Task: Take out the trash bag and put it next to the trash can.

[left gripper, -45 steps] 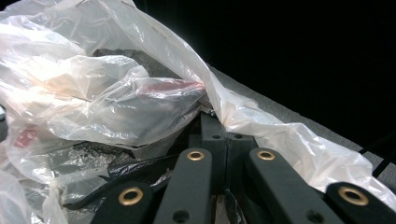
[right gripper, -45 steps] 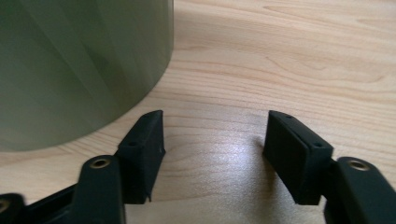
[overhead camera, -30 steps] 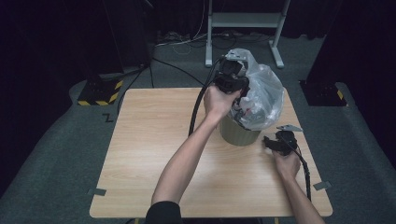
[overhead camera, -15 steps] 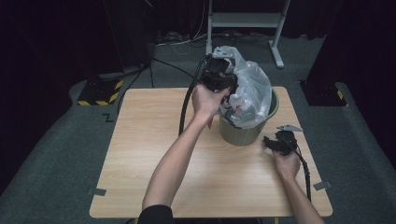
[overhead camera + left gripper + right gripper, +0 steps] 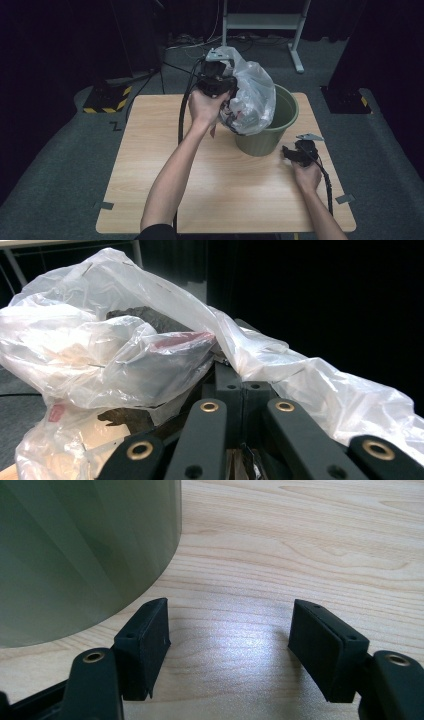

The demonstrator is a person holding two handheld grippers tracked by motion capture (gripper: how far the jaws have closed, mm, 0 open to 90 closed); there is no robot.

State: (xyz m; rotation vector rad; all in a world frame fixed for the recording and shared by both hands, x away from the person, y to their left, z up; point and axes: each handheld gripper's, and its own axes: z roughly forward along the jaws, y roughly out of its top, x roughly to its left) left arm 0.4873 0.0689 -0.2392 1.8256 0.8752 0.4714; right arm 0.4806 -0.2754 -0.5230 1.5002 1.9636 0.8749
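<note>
Bag lifted at the bin's rim.
The left tool (image 5: 216, 82), jaws clenched on the clear plastic bag (image 5: 247, 97), holds it half out of the green bin (image 5: 280, 131); the right tool (image 5: 227, 645) rests released on the worktop (image 5: 150, 150), just beside the bin.

wooden table (image 5: 150, 150), metal stand (image 5: 260, 22), grey floor (image 5: 60, 165)

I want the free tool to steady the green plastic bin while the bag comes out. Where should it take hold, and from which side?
Grip the green plastic bin at its rim on the side facing the right tool, coming in from above with one jaw inside. The round wall looks too wide for the open jaws, and the clear plastic bag leaves that rim section bare.
</note>
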